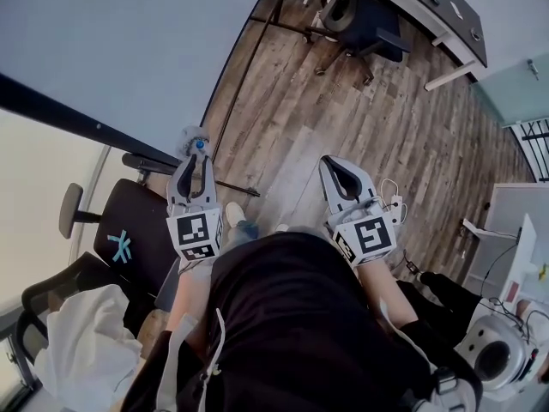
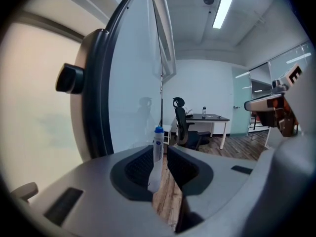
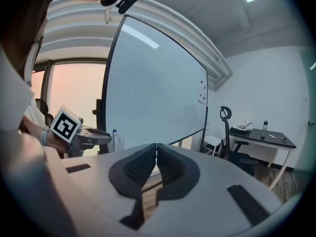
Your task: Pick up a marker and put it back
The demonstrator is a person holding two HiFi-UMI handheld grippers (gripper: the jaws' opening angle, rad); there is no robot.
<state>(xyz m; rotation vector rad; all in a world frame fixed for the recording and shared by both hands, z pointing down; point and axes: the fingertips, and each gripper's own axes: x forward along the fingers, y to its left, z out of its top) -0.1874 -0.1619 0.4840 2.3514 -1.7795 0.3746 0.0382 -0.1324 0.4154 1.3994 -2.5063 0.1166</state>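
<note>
A white marker with a blue cap (image 2: pixel 157 152) stands upright between the pads of my left gripper (image 2: pixel 159 169), which is shut on its lower body. In the head view the marker's blue cap (image 1: pixel 199 145) pokes out past the left gripper (image 1: pixel 192 163), close to the whiteboard's (image 1: pixel 129 41) dark lower edge. My right gripper (image 1: pixel 333 168) hovers over the wooden floor to the right. In its own view the right gripper (image 3: pixel 156 158) has its jaws pressed together with nothing between them. That view also shows the left gripper (image 3: pixel 84 138) and the marker (image 3: pixel 114 138) beside the whiteboard (image 3: pixel 153 93).
A black chair (image 1: pixel 129 239) with a white cloth (image 1: pixel 77 354) stands at lower left, under the left gripper. A dark office chair (image 1: pixel 364 20) and a desk (image 1: pixel 442 7) are across the room. A white appliance (image 1: pixel 493 350) sits at lower right.
</note>
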